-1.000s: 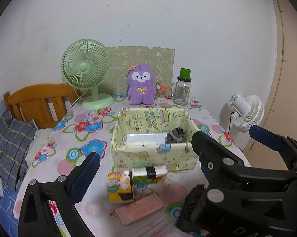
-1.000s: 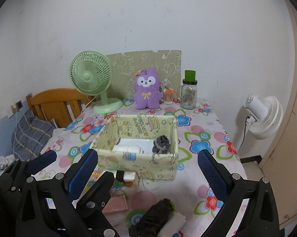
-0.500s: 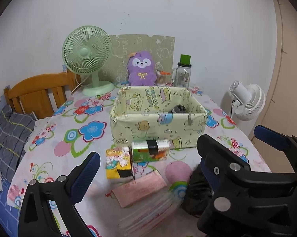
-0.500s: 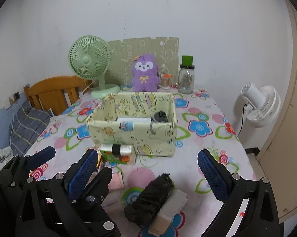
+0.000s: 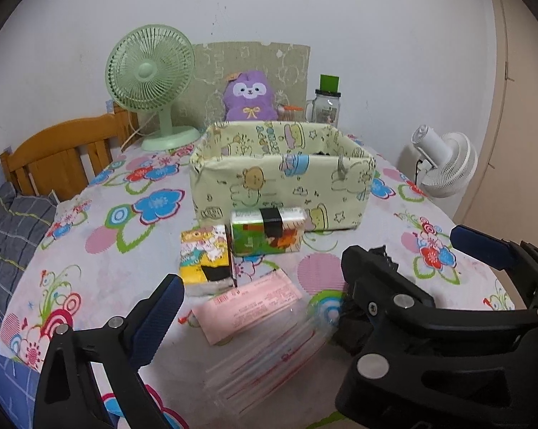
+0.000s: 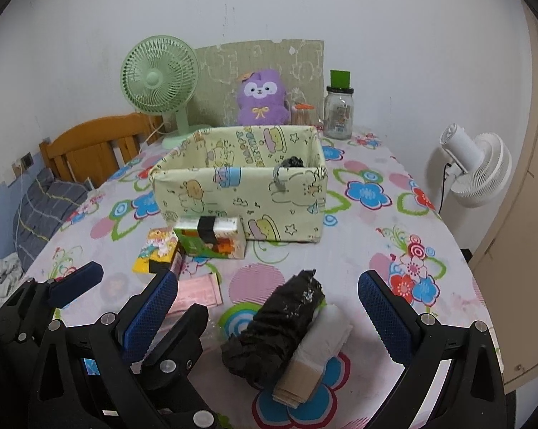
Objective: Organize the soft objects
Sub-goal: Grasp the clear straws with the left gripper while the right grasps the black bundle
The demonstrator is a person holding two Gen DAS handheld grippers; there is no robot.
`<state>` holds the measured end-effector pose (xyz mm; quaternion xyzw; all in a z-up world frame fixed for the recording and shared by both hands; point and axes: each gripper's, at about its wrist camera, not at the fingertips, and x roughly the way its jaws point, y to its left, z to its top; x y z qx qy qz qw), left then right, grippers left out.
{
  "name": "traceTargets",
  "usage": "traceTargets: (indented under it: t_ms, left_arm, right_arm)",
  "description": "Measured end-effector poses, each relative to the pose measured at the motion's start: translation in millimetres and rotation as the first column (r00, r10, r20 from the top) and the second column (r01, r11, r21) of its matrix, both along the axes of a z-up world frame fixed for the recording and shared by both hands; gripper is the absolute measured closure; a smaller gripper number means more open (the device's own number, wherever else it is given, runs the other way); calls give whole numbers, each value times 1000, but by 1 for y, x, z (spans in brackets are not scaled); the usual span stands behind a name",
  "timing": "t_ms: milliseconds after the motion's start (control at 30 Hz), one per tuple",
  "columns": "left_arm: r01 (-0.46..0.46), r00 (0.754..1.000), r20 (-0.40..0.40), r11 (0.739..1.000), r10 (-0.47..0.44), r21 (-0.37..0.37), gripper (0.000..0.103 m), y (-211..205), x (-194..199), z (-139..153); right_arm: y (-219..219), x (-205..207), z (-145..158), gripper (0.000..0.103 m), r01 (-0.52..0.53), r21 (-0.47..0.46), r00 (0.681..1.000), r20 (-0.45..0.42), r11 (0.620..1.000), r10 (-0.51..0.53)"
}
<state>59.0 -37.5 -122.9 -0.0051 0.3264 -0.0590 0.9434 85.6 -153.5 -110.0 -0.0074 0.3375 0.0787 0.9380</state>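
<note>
Right wrist view: the right gripper (image 6: 269, 318) has dropped low toward the table over the last second, and its blue-padded fingers (image 6: 151, 309) are spread wide to either side of a black crumpled plastic-bag roll (image 6: 281, 325) that lies on a folded white-and-tan stack (image 6: 315, 354). Nothing is pinched yet. A second ago both cameras looked down into the fabric storage box; now they see its front wall nearly edge-on, so both tools have come down and forward. I judge this as the approach to a pick, with the bag roll the likely target.

The left gripper (image 5: 319, 286) is also spread and holding nothing, hovering over a pink packet (image 5: 247, 305) and a clear sleeve of packets (image 5: 269, 361) beside it. Just beyond lie a yellow cartoon tissue pack (image 5: 206, 255) and a green tissue pack with black tape (image 5: 267, 230), which touches the front of the fabric storage box (image 6: 240, 193). A dark item (image 6: 292, 161) already sits inside it. Behind stand a purple plush toy (image 6: 263, 94), a green desk fan (image 6: 160, 80) and a glass jar (image 6: 338, 112).
</note>
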Motion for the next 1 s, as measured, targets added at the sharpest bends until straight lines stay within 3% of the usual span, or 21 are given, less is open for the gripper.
traceTargets:
  t_ms: [267,500,633,767,1000]
  left_arm:
    - [7,998,-58,1000,-7,-4,8,-1,-1,-22]
    - [-4,996,-94,1000,5,10,20,1,-2,-34]
    - [-1,992,-130,1000,3,13,34,2,1,-44]
    - [-1,989,-145,1000,2,9,40,4,3,-50]
    - [19,990,-142,1000,-20,-6,69,4,5,-48]
  right_arm:
    - [-1,-3,-16,1,5,-1,999,-32,1000,-5]
    - [-1,-3,-27,1,13,-4,998,-63,1000,-13]
    - [0,-2,-31,1,16,-12,997,-75,1000,-17]
    - [-1,1,-35,1,18,-8,996,-88,1000,-18]
    - [-1,6,-39,1,18,-9,995,-102,1000,-19]
